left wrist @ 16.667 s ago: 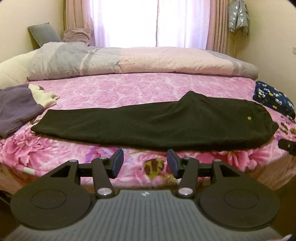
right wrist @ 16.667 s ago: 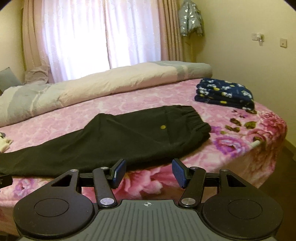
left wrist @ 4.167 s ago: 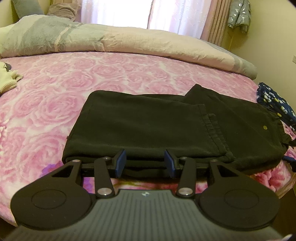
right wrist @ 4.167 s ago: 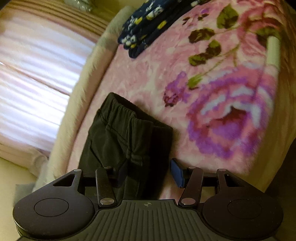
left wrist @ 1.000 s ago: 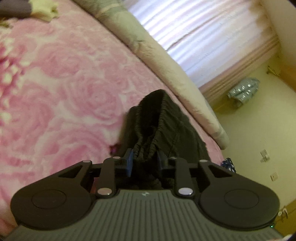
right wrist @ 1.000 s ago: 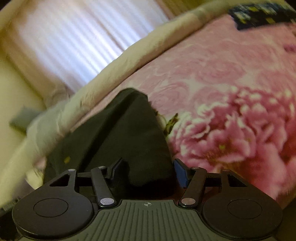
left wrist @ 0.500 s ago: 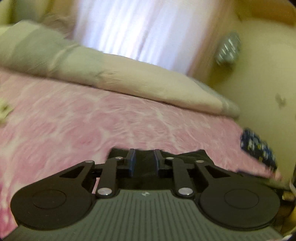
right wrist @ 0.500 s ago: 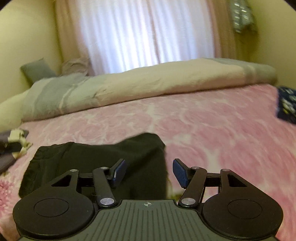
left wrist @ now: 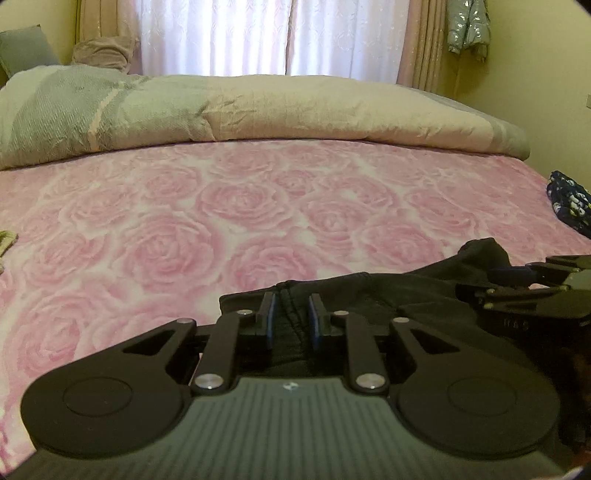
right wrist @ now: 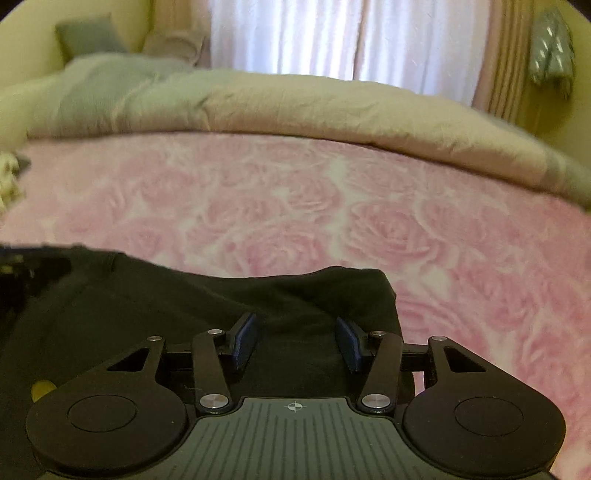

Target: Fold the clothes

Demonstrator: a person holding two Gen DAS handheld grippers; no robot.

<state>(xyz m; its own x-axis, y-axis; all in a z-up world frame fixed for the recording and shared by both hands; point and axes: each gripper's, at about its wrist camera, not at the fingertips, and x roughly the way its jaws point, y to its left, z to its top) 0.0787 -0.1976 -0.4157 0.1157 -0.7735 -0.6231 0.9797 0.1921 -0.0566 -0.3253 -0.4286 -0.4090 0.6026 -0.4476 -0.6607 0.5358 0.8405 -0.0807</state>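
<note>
Right now the black trousers (left wrist: 373, 295) lie bunched at the near edge of the bed (left wrist: 229, 206), on the pink rose cover. L claw (left wrist: 290, 318) is clenched on a gathered ridge of the cloth, w/ both blue pads pressed against it. R claw (right wrist: 295, 341) has its jaws closing, w/ trouser fabric between them, but the pads stand apart from the cloth on both sides, so it's released for now. In the left wrist view the R claw (left wrist: 517, 275) shows at the right edge, just beside a raised fold of the trousers.

Around: a grey-and-beige duvet (left wrist: 258, 107) is heaped across the far side of the bed, w/ a grey pillow (left wrist: 26, 48) and a pinkish bundle (left wrist: 103, 53) behind it. White curtains (left wrist: 273, 37) fill the window. A silver jacket (left wrist: 467, 26) hangs by the yellow wall. Navy patterned clothes (left wrist: 569, 201) sit at the bed's right edge, well apart from the trousers. A pale scrap (left wrist: 6, 242) pokes in at the left edge. Nothing lies on the bed between the trousers and the duvet.
</note>
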